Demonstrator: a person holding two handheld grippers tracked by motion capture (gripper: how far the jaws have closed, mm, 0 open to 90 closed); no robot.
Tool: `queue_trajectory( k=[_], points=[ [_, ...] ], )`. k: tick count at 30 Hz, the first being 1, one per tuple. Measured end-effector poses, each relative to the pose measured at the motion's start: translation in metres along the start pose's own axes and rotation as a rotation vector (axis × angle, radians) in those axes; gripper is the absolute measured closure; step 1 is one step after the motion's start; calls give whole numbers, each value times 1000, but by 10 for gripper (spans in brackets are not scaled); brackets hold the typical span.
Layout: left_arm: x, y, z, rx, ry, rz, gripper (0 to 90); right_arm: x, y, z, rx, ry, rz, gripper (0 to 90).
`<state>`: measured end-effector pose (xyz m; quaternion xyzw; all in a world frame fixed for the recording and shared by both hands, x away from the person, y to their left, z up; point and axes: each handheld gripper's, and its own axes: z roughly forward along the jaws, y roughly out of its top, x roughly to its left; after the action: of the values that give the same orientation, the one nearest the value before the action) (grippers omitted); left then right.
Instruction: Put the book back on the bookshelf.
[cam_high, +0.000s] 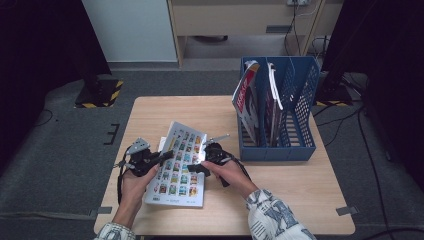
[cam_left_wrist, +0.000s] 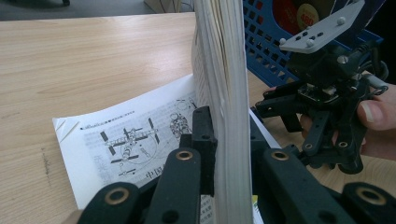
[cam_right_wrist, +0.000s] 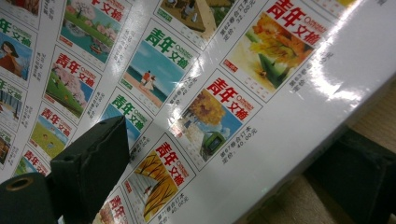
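Pinching one edge of the magazine (cam_high: 177, 165), the left hand-held gripper (cam_high: 159, 159) tilts it off the worktop (cam_high: 300, 200); the right hand-held gripper (cam_high: 199, 167) straddles the opposite edge (grip unclear). Filing it in the blue rack (cam_high: 300, 145) remains, I judge.

Your left gripper (cam_high: 159, 159) squeezed tight with jaws pointing to your right, your right gripper (cam_high: 199, 162) facing it, one jaw above and one below, both hands low, forearms coming up from the bottom.
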<state>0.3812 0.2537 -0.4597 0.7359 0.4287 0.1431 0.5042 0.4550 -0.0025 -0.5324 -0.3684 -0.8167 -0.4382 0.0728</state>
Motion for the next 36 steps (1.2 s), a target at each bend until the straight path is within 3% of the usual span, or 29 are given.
queue_trajectory(
  k=[6, 15, 24, 28, 36],
  points=[
    [1, -1, 0, -10, -2, -19, 814, -1, 1, 1, -5, 19, 16, 117],
    [9, -10, 4, 10, 39, -47, 813, 0, 3, 0, 8, -13, 14, 167],
    [27, -23, 14, 73, 101, -79, 810, 6, 8, -2, 7, -63, -27, 249],
    [29, -26, 20, 117, 141, -62, 805, 10, 11, 0, 18, -90, -39, 271],
    [38, -33, 26, 168, 156, -90, 758, 18, 14, 3, 34, -120, -70, 275]
  ],
)
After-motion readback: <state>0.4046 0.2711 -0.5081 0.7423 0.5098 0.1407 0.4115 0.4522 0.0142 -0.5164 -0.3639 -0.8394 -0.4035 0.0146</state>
